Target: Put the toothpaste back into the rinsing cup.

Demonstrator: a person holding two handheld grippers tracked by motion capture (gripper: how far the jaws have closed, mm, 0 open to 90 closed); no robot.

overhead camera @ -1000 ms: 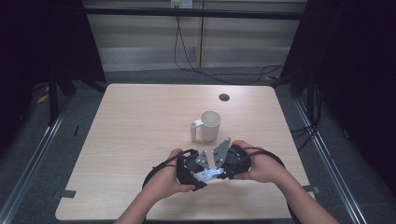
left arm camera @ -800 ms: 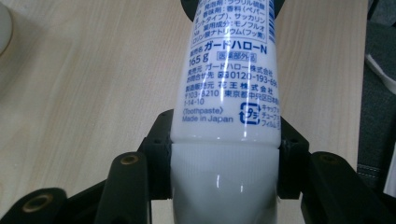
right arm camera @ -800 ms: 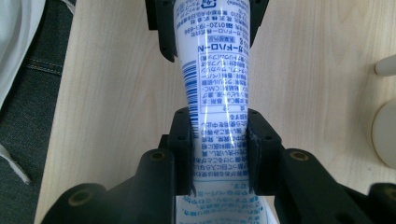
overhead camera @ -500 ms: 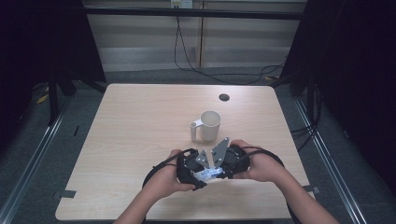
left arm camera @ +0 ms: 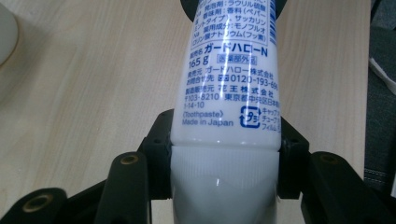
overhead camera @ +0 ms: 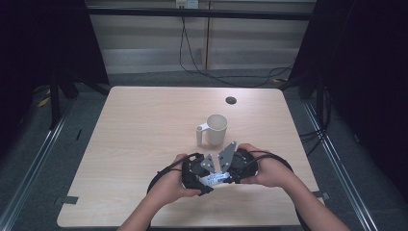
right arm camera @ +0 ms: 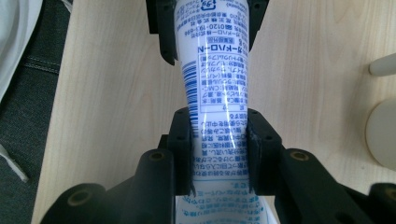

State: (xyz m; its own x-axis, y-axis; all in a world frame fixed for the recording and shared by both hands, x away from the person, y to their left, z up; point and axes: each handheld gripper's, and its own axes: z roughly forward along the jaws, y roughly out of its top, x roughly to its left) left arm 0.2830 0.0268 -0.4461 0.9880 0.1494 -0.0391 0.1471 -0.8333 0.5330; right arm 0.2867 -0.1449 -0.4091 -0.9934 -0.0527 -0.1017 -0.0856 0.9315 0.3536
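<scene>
You are clamping the toothpaste tube (left arm camera: 227, 93) between the left hand-held gripper (left arm camera: 224, 154) and right hand-held gripper (right arm camera: 219, 140), so keep both grips steady while twisting the cap end.

You are sitting at a pale wood-grain table (overhead camera: 144, 144) with rounded corners and a small dark round grommet (overhead camera: 231, 100) near its far edge. Around it the grey floor (overhead camera: 38, 159) carries metal rails (overhead camera: 33, 163) on both sides, with dark curtains (overhead camera: 365, 72) to left and right. Ahead of you, black cables (overhead camera: 183, 48) hang down a light panelled wall (overhead camera: 154, 33) from an outlet (overhead camera: 186, 4).
</scene>
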